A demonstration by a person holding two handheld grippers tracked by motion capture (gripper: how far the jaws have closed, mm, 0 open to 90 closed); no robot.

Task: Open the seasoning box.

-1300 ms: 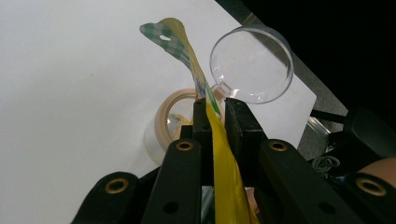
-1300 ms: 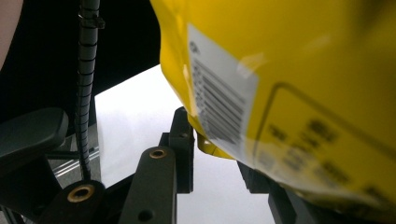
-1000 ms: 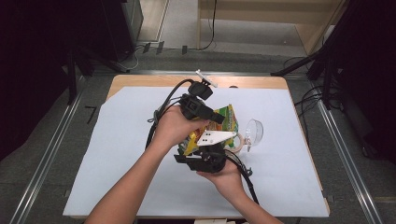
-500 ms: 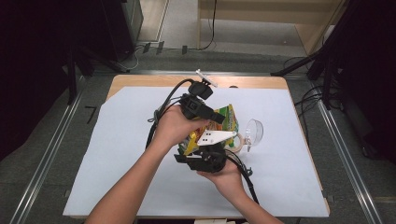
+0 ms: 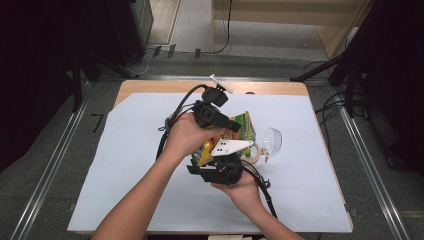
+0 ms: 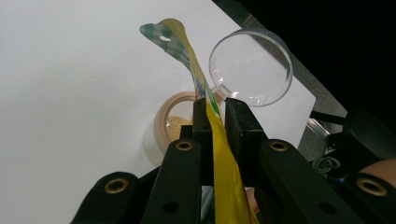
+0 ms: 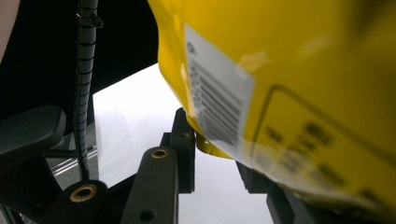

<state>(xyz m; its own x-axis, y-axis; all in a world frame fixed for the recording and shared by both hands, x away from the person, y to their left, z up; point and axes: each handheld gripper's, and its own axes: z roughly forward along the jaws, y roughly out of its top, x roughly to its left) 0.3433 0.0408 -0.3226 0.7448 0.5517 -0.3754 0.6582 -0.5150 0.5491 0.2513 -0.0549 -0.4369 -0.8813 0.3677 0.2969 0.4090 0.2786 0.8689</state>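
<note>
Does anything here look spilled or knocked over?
Nothing looks spilled. The yellow bag, pinched by the left gripper, hangs over a small jar holding granules. The clear lid lies beside the jar on the white table cover.

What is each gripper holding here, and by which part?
Both hold the yellow plastic pouch: left gripper pinches its flat sealed edge, right gripper clamps a bottom corner.

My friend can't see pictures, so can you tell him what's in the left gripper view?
The left gripper pinches the flat edge of a yellow and green bag between its two black jaws, above a white table cover. Just past the jaws stands a small round jar with tan grains inside, and a clear round lid lies beside it.
</note>
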